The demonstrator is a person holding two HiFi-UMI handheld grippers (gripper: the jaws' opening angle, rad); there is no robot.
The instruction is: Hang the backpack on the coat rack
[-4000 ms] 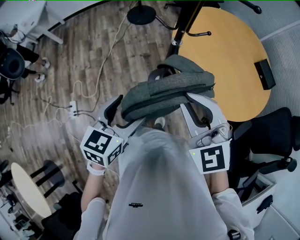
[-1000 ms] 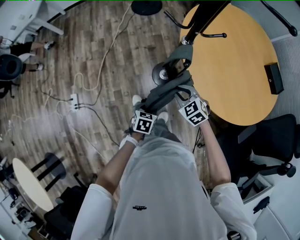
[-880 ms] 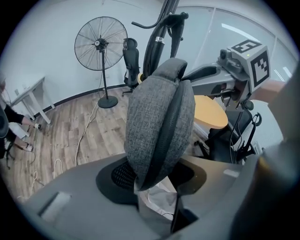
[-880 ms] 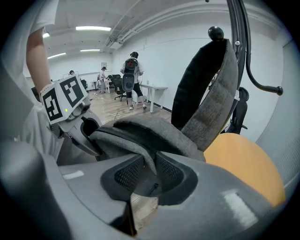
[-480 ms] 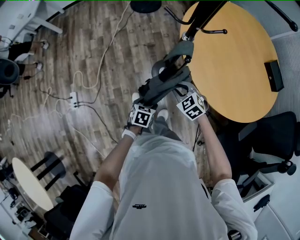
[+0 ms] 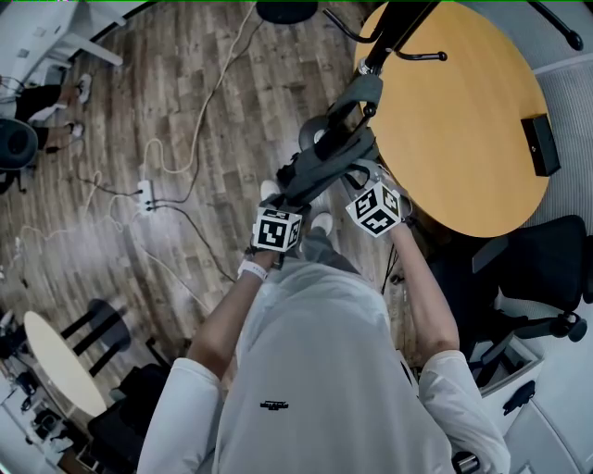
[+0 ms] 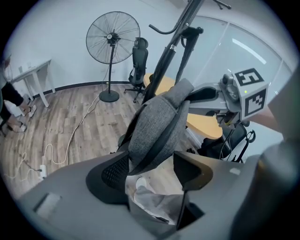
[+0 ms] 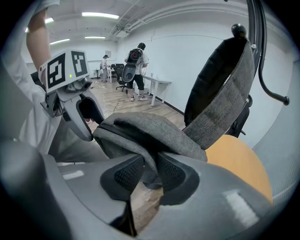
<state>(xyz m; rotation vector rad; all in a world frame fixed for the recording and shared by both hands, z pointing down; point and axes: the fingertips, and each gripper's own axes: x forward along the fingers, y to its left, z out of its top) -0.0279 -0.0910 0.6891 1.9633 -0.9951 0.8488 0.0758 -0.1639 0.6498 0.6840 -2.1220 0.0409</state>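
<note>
Two claws meet at a grey backpack [image 6: 324, 168], which is held in front of the person, just beside the round wooden tabletop [image 6: 482, 139]. Both forearms reach forward from the body, roughly parallel. Each claw slants downward and away, with its marker cube facing up. Left claw [image 7: 150, 164]: the jaws stand apart and have just been opening. The backpack's folded body lies between them, against the pad at the view's left and clear of the other pad. Right claw [image 8: 151, 171]: the jaws are clamped on a fold of the backpack's grey fabric. From there the strap [image 8: 220, 93] rises to a hook [image 8: 238, 31] of the black coat rack [image 6: 397, 28], its top just beneath the hook's knob.
</note>
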